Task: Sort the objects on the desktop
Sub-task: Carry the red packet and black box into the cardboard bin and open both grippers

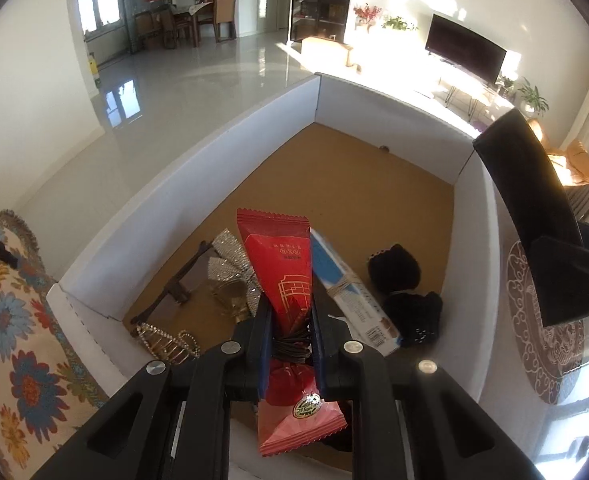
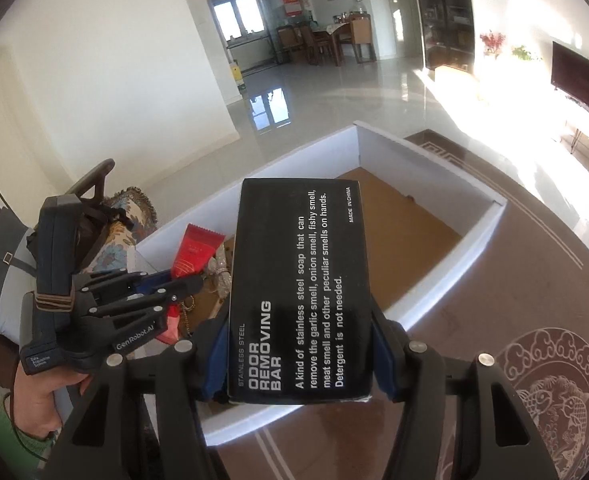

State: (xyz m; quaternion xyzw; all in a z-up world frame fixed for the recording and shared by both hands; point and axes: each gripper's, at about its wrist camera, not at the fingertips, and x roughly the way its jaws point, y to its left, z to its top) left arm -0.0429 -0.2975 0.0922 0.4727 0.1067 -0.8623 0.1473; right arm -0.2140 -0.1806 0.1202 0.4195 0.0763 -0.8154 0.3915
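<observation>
My left gripper (image 1: 290,312) is shut on a red snack packet (image 1: 278,256) and holds it over the near end of a white box (image 1: 198,184) with a brown floor. My right gripper (image 2: 300,344) is shut on a black carton (image 2: 298,264) printed "Odor Removing Bar", held above the same white box (image 2: 430,296). In the right wrist view the left gripper (image 2: 186,284) sits to the left in a person's hand (image 2: 42,392), with the red packet (image 2: 196,254) sticking out. The black carton (image 1: 526,208) shows at the upper right of the left wrist view.
Inside the box lie sunglasses (image 1: 182,288), a sparkly bow (image 1: 226,264), gold bangles (image 1: 166,340), a blue-and-white carton (image 1: 350,292) and black fabric pieces (image 1: 394,268). Its far half shows bare brown floor (image 1: 354,184). A floral cushion (image 1: 10,320) lies left; a brown patterned surface (image 2: 534,320) lies right.
</observation>
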